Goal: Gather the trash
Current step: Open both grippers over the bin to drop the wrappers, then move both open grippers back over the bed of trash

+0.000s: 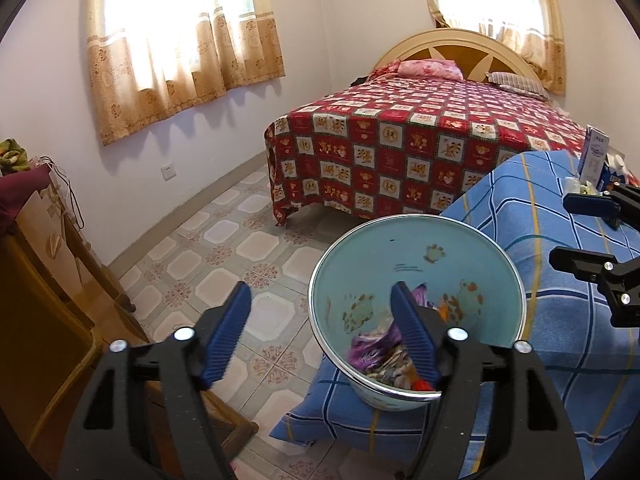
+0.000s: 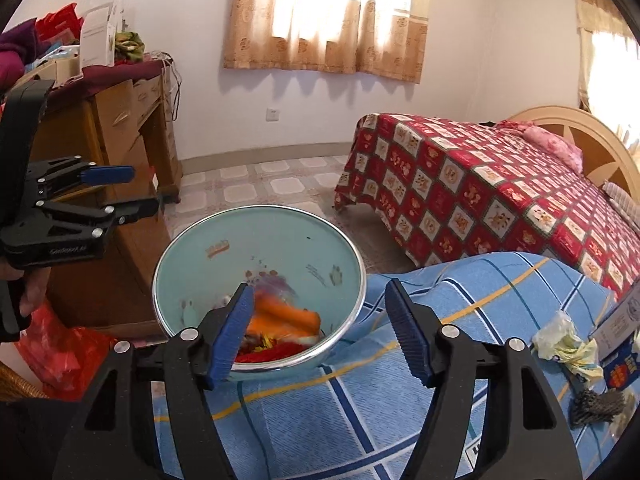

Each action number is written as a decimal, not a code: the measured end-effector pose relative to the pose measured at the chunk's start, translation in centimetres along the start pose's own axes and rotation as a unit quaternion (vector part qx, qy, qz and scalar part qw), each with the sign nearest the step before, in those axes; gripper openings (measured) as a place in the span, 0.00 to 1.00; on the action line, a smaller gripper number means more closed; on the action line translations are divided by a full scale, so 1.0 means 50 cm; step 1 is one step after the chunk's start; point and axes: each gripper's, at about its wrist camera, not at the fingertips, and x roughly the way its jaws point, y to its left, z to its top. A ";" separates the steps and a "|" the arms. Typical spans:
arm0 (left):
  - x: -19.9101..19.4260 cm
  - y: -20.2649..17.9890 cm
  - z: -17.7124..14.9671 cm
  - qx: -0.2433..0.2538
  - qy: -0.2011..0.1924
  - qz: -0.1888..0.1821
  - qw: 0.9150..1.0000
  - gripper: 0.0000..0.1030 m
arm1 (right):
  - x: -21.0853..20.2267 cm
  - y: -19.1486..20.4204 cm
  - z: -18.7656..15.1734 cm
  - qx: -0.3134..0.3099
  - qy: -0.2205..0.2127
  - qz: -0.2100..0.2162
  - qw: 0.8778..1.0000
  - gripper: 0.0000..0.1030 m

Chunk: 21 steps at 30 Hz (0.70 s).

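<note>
A light blue enamel basin (image 1: 400, 256) (image 2: 280, 248) stands on a surface covered with a blue plaid cloth (image 1: 560, 320) (image 2: 320, 420). Purple and mixed wrappers (image 1: 372, 348) and an orange wrapper (image 2: 288, 316) lie in it. My left gripper (image 1: 320, 288) (image 2: 146, 188) is open over the basin's left rim, nothing between its fingers. My right gripper (image 2: 320, 288) (image 1: 572, 232) is open over the basin's right rim, also holding nothing. On the cloth to the right lie a crumpled pale wrapper (image 2: 564, 340) and a dark crumpled scrap (image 2: 596, 404).
A blue-and-white carton (image 1: 596, 160) (image 2: 624, 320) stands on the cloth at the right. A bed with a red patterned cover (image 1: 400, 140) lies beyond. A cluttered wooden cabinet (image 2: 120, 140) stands at the left, a red plastic bag (image 2: 60, 348) on the tiled floor beside it.
</note>
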 end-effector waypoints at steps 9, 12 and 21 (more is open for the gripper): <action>0.005 -0.018 -0.004 0.001 0.005 0.000 1.000 0.84 | -0.019 -0.015 -0.015 0.006 -0.002 -0.018 1.000 0.73; 0.007 -0.032 -0.006 0.007 0.008 -0.001 1.000 0.86 | -0.028 -0.026 -0.024 0.013 -0.003 -0.024 1.000 0.75; 0.019 -0.093 -0.004 0.028 0.013 -0.014 0.999 0.90 | -0.080 -0.099 -0.085 0.044 0.007 -0.070 0.997 0.76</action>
